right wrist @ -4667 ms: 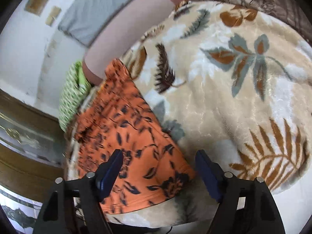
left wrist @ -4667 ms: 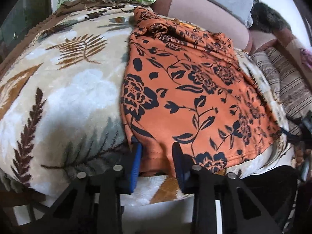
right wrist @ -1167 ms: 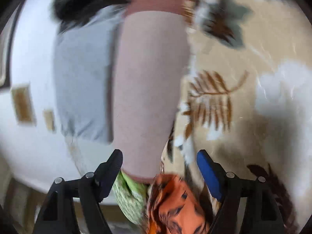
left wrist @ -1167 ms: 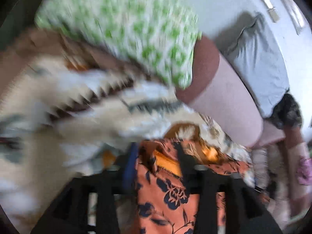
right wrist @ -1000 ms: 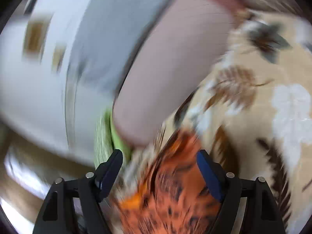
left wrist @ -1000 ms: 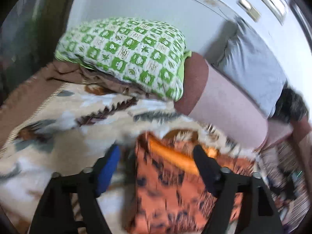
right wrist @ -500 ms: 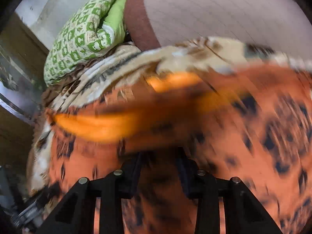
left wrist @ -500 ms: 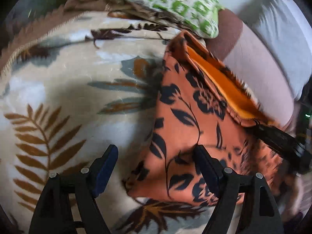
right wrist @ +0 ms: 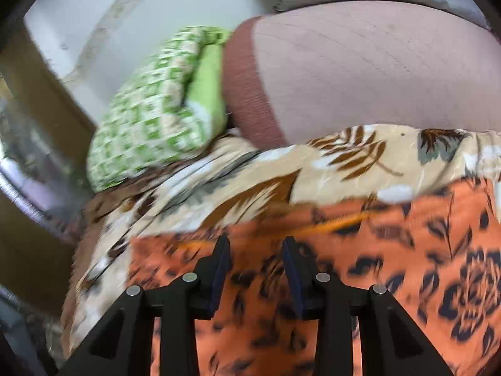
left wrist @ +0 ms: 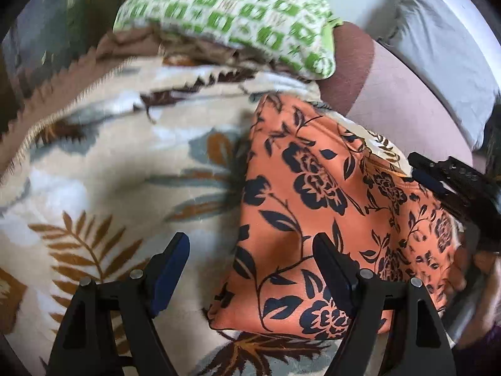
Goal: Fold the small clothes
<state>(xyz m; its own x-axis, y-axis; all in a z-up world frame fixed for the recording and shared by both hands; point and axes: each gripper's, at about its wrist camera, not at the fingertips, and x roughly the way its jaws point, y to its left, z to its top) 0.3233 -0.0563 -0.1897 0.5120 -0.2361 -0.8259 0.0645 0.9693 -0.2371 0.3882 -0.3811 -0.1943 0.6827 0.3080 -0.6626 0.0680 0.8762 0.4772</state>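
the left claw [left wrist: 250,269] hangs wide open and empty over the near left corner of the orange floral-print cloth garment [left wrist: 319,206], one blue pad over the blanket and the other over the fabric, neither pressing on it. the right claw [right wrist: 255,269] stands narrowed, its pads close together over the garment's far folded edge; the right wrist view is blurred, so whether cloth is actually pinched between them i cannot tell. in the left wrist view the right claw [left wrist: 438,181] sits at the garment's far right edge.

the garment lies folded over on the cream leaf-patterned plush blanket [left wrist: 109,172] covering the bed, just short of the green-and-white checked pillow [left wrist: 238,15] and the pinkish bolster cushion [right wrist: 375,72].

risks, as i judge them: the fabric looks thin and slippery, and the plush pile beneath is soft, so a pinch at the edge may catch only the top layer and peel the fold open. if the right claw pulls before the left one secures its corner, the whole piece could slide and skew. a deep bite may also snag the blanket and drag it along. the bright inner edge showing at the far side suggests the layers are not quite aligned, which the next fold would lock in.
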